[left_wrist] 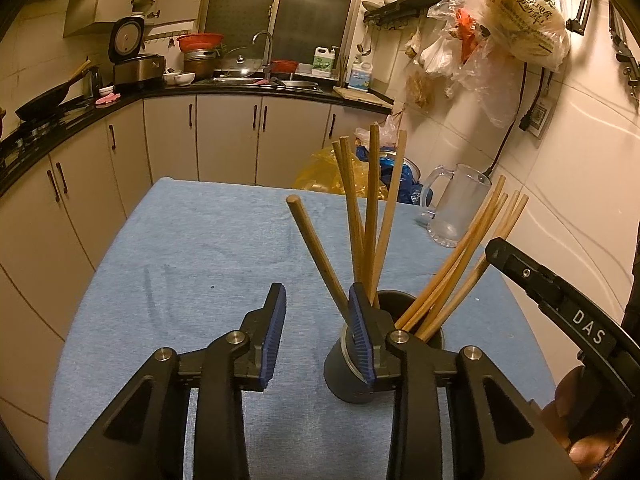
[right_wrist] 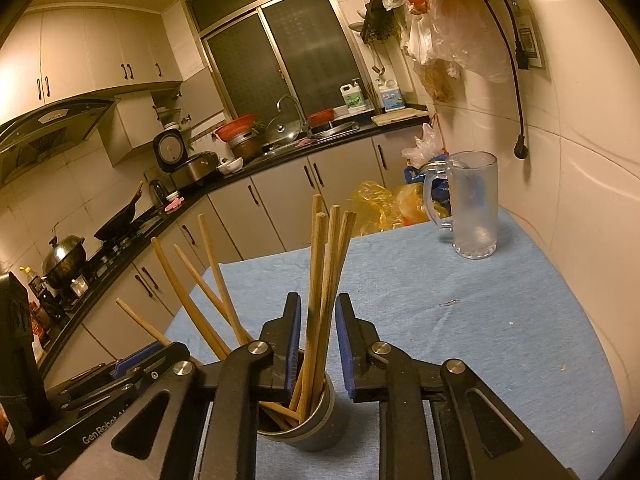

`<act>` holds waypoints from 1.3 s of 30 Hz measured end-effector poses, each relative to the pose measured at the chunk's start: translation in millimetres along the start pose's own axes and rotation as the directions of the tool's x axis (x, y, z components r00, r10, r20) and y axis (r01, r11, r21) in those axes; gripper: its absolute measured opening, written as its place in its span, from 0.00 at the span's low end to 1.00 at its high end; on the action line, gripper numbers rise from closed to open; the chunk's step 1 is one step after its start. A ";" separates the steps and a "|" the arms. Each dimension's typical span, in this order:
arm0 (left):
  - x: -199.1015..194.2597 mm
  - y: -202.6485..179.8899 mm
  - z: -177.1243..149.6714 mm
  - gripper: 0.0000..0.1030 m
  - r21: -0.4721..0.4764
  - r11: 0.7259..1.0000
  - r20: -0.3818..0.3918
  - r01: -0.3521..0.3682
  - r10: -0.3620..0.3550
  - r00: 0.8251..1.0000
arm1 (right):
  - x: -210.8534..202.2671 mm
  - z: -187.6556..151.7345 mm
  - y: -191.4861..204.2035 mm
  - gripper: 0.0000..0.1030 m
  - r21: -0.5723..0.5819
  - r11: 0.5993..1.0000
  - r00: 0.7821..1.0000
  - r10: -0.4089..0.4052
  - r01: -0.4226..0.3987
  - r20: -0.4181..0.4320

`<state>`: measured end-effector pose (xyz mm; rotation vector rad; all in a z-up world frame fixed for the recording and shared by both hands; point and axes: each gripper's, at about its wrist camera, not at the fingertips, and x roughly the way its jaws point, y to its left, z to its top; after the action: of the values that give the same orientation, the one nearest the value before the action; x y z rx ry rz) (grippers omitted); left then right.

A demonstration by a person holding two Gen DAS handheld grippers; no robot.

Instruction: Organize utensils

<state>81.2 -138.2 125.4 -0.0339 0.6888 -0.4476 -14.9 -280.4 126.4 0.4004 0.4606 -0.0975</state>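
A dark cylindrical chopstick holder (left_wrist: 352, 376) stands upright on the blue cloth (left_wrist: 192, 248) that covers the bench, filled with wooden chopsticks (left_wrist: 370, 216) that fan out from its mouth in loose groups.

The left gripper (left_wrist: 318, 338) has its jaws spread, with nothing between them. The holder sits at its right jaw, whose blue pad lies across the front of the cup's rim; whether pad and rim actually touch cannot be told. One chopstick leans away to the left, passing just behind that pad, while another bundle slants off to the right toward the other gripper's black body.

The right gripper (right_wrist: 318, 346) is also parted, its jaws on either side of an upright cluster of chopsticks (right_wrist: 326, 276) rising from the holder (right_wrist: 316, 424). The sticks stand in the gap nearer the left pad; contact is not clear, and the right pad is apart from them. More chopsticks splay out beyond the left jaw.

Well beyond the right jaw, a clear glass mug (right_wrist: 472, 204) stands upright on the cloth near the tiled wall.
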 end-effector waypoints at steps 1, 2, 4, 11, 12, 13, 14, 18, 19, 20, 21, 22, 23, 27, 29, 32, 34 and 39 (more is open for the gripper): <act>-0.2 0.2 -0.1 0.32 0.000 1.000 0.000 -0.001 0.001 1.000 | -1.8 -1.1 -0.7 0.25 -0.001 1.000 1.000 0.000 0.000 0.002; 0.3 0.1 0.4 0.33 0.000 1.000 0.000 -0.002 0.002 1.000 | -2.1 0.6 0.1 0.27 -0.003 1.000 1.000 -0.001 0.001 0.003; 0.2 0.5 0.4 0.35 -0.001 1.000 0.001 -0.003 0.003 1.000 | -2.9 2.7 0.7 0.29 -0.003 1.000 1.000 -0.005 0.005 0.003; 0.1 1.7 0.7 0.38 -0.001 1.000 0.002 -0.011 0.011 1.000 | -5.9 4.9 -1.3 0.42 -0.001 1.000 1.000 -0.021 0.021 -0.005; 0.3 1.6 1.0 0.40 -0.001 1.000 0.003 -0.014 0.014 1.000 | -4.3 6.6 -0.4 0.43 -0.001 1.000 1.000 -0.023 0.023 -0.006; 0.1 1.7 0.8 0.41 -0.002 1.000 0.004 -0.017 0.017 1.000 | -5.5 6.2 -1.3 0.45 0.001 1.000 1.000 -0.026 0.026 -0.006; -0.3 2.7 0.8 0.41 -0.004 1.000 0.006 -0.018 0.018 1.000 | -5.3 6.8 -1.4 0.46 0.002 1.000 1.000 -0.027 0.027 -0.007; -0.5 4.7 1.3 0.46 -0.011 1.000 0.009 -0.028 0.028 1.000 | -5.5 8.5 -2.1 0.50 0.003 0.999 0.999 -0.037 0.037 -0.008; -0.3 4.5 1.4 0.48 -0.011 0.999 0.009 -0.031 0.031 0.999 | -5.5 8.9 -2.4 0.52 0.004 0.999 0.999 -0.039 0.039 -0.008; -0.2 4.3 1.4 0.50 -0.011 0.999 0.009 -0.033 0.033 0.999 | -6.7 8.5 -3.2 0.53 0.004 0.999 0.999 -0.042 0.042 -0.008; -0.3 4.7 1.5 0.53 -0.012 0.999 0.009 -0.034 0.034 0.999 | -6.3 9.6 -3.2 0.54 0.004 0.999 0.999 -0.044 0.044 -0.008; -0.4 4.9 1.6 0.55 -0.014 0.999 0.010 -0.037 0.037 0.999 | -5.3 10.9 -2.4 0.56 0.004 0.999 0.999 -0.045 0.045 -0.009; -0.5 4.7 1.7 0.56 -0.013 0.999 0.011 -0.040 0.040 0.999 | -6.3 10.7 -2.8 0.58 0.003 0.999 0.999 -0.046 0.046 -0.009; 0.2 4.8 2.5 0.62 -0.016 0.999 0.009 -0.051 0.051 0.999 | -4.9 12.3 -1.9 0.60 0.001 0.999 0.999 -0.052 0.052 -0.009; 0.4 5.0 2.5 0.65 -0.017 0.998 0.011 -0.058 0.058 0.998 | -5.3 12.5 -1.8 0.64 0.002 0.999 0.999 -0.053 0.053 -0.008; 0.1 5.6 2.3 0.70 -0.019 0.997 0.017 -0.077 0.077 0.997 | -4.7 13.2 -2.5 0.67 0.000 0.998 0.998 -0.060 0.060 -0.005; 0.5 6.5 2.8 0.70 -0.022 0.996 0.017 -0.082 0.083 0.996 | -4.5 13.8 -4.2 0.69 0.002 0.998 0.998 -0.064 0.064 -0.004; 2.2 9.2 3.6 0.74 -0.030 0.994 0.006 -0.106 0.106 0.994 | -5.5 15.9 -6.0 0.74 0.004 0.998 0.998 -0.070 0.069 0.003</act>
<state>88.5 -131.3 125.3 -0.0267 0.6867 -0.3350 -14.4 -292.2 139.9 0.3879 0.4713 -0.1664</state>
